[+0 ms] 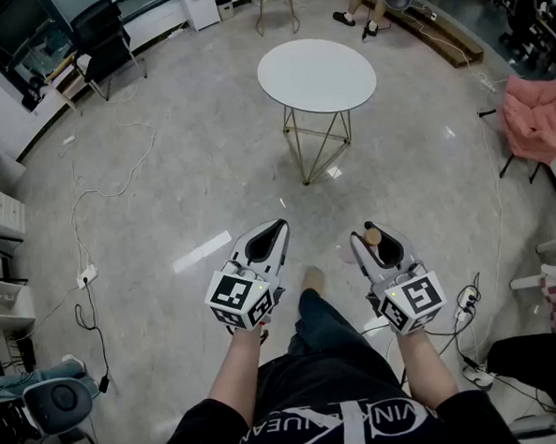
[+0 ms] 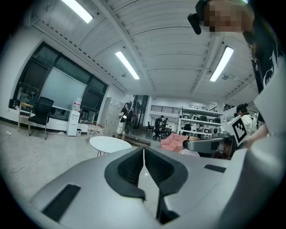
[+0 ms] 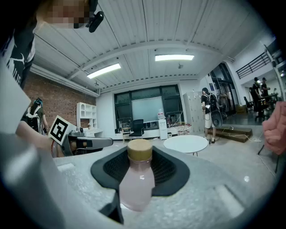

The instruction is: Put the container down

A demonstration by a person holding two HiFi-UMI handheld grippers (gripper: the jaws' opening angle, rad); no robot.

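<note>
The container is a small pink bottle (image 3: 136,183) with a tan cap (image 1: 373,238). My right gripper (image 3: 137,156) is shut on its body, and its neck and cap stick up above the black pads. In the head view the right gripper (image 1: 370,236) hangs over the floor in front of the person's right knee. My left gripper (image 1: 277,229) is beside it at about the same height. Its pads (image 2: 129,167) meet, so the left gripper (image 2: 144,152) is shut with nothing in it. A round white table (image 1: 316,75) stands ahead of both grippers.
The white table (image 3: 185,143) has thin wire legs. A black chair (image 1: 105,39) stands at the back left. A white cable and power strip (image 1: 87,275) lie on the floor at the left. A pink cloth (image 1: 537,116) hangs at the right. A person (image 3: 207,112) stands far off.
</note>
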